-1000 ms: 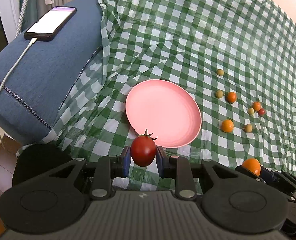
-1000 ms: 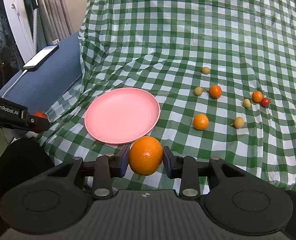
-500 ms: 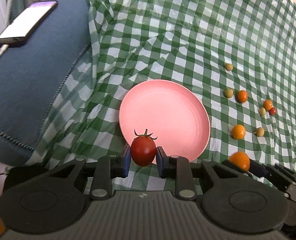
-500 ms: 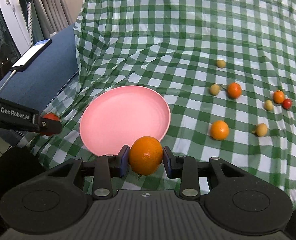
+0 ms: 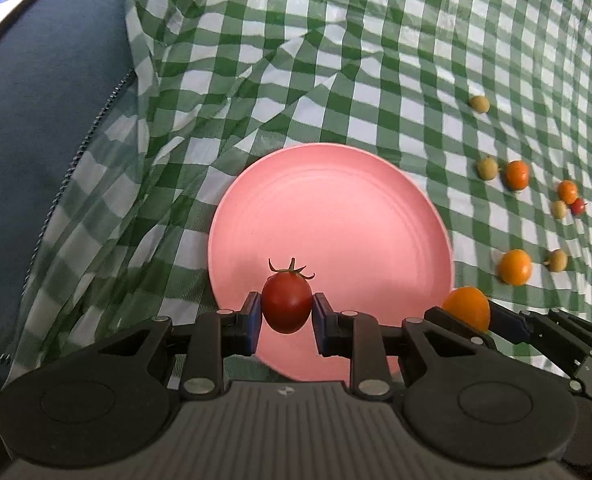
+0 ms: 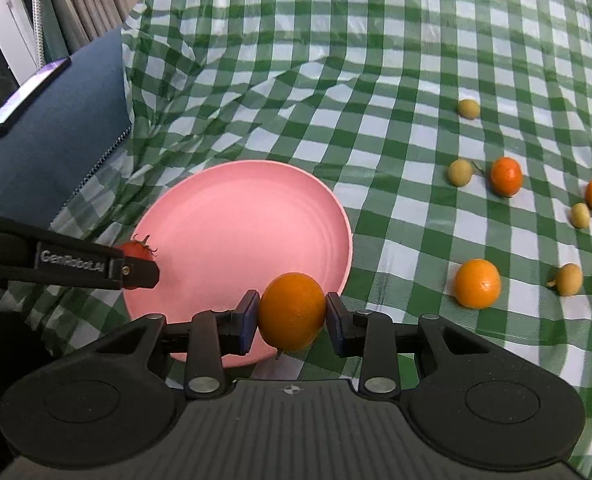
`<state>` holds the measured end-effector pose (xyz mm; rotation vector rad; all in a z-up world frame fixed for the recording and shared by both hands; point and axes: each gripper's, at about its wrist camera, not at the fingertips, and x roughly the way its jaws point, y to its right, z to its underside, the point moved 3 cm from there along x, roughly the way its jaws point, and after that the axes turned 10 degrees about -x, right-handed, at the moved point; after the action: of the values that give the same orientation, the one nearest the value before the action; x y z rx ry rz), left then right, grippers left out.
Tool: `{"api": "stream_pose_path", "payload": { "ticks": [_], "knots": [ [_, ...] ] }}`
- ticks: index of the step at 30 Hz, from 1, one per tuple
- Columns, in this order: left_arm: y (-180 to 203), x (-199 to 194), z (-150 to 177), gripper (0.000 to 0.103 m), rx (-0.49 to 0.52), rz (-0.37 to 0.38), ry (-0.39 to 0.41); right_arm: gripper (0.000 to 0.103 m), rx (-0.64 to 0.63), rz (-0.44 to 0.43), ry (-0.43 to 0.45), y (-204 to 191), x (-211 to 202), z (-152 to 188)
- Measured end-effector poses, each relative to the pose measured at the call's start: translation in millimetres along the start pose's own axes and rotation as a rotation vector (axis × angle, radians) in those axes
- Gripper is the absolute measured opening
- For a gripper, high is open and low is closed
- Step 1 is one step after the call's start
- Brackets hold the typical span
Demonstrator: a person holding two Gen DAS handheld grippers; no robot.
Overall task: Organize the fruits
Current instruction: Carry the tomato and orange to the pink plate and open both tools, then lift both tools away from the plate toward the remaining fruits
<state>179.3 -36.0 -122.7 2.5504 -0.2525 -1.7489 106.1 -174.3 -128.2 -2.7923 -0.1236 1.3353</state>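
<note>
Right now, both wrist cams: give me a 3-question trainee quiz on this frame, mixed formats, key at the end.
1. True or false: the pink plate already has fruit lying on it.
2. Multiple choice: the left gripper is shut on A) an orange B) a tomato C) nothing.
3. Short answer: what does the right gripper hold, and where is it relative to the plate?

Key
1. False; its surface is bare.
2. B
3. An orange, held at the plate's near rim; contact with the plate cannot be told.
</note>
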Motion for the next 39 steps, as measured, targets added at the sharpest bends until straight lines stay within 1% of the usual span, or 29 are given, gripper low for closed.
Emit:
{"api": "stream_pose_path", "payload": {
  "ticks": [3,6,7,8,9,10,11,12,13,15,18,20,22,24,26,29,31,34,39],
  "knots": [
    [1.5,12.5,-6.4,0.029,0.011,-0.014,-0.016,0.037,-0.015,-0.010,-0.018,-1.7,11.1,0.3],
    [1.9,24.8,-11.2,0.030,0.030,-0.030,-0.032,0.037,-0.061,-0.001,-0.023,-7.5,21.0,0.2],
    [2.1,28.7,-12.3,0.031,0.036,-0.024,-0.039,0.037,-0.077,0.004,-0.015,-9.2,22.2,-0.7],
    [2.4,31.3,-13.5,0.035,0.042,-0.002,-0.044,0.038,-0.090,0.007,-0.007,-9.7,22.4,-2.0],
    [2.9,32.0,-15.7,0.054,0.049,0.037,-0.049,0.045,-0.093,0.012,0.000,-9.4,22.7,-4.0],
    [3.4,29.6,-18.1,0.080,0.047,0.051,-0.045,0.051,-0.091,0.017,0.006,-8.5,22.1,-6.8],
    [1.8,24.1,-21.9,0.091,0.031,0.050,-0.021,0.063,-0.089,0.021,0.014,-6.6,19.8,-9.1],
    [-0.4,15.3,-24.6,0.099,0.017,0.048,0.022,0.070,-0.085,0.030,0.029,-5.0,15.2,-11.8],
    [-2.5,4.4,-26.6,0.103,0.010,0.053,0.068,0.073,-0.086,0.038,0.042,-3.3,9.2,-13.6],
    [-6.4,-17.1,-26.5,0.103,0.020,0.053,0.117,0.083,-0.087,0.051,0.060,-0.7,-5.1,-13.6],
    [-19.8,-43.0,-12.1,0.103,0.010,-0.003,0.157,0.088,-0.062,0.061,0.064,0.9,-28.5,-3.6],
    [-29.2,-54.4,4.8,0.103,-0.004,-0.065,0.159,0.092,-0.031,0.056,0.046,-0.1,-44.2,8.6],
    [-34.1,-62.7,21.8,0.103,-0.008,-0.117,0.154,0.092,-0.008,0.040,0.035,-4.1,-60.4,21.4],
    [-37.8,-70.6,40.0,0.103,-0.011,-0.139,0.157,0.095,-0.017,0.036,0.038,-10.8,-75.3,30.0],
    [-36.0,-77.8,52.7,0.103,-0.008,-0.143,0.149,0.096,-0.054,0.061,0.063,-18.6,-90.9,33.4],
    [-32.8,-93.8,67.7,0.103,-0.001,-0.113,0.146,0.097,-0.081,0.098,0.128,-24.4,-116.4,30.9],
    [-29.7,-107.0,74.7,0.103,0.012,-0.102,0.176,0.099,-0.104,0.113,0.173,-30.8,-133.1,31.6],
    [-24.2,-126.4,85.1,0.103,0.027,-0.096,0.233,0.099,-0.125,0.116,0.215,-38.7,-151.2,36.2],
    [-22.0,-149.4,98.0,0.103,0.023,-0.090,0.283,0.099,-0.129,0.125,0.269,-47.0,-175.4,41.4]
  ]
}}
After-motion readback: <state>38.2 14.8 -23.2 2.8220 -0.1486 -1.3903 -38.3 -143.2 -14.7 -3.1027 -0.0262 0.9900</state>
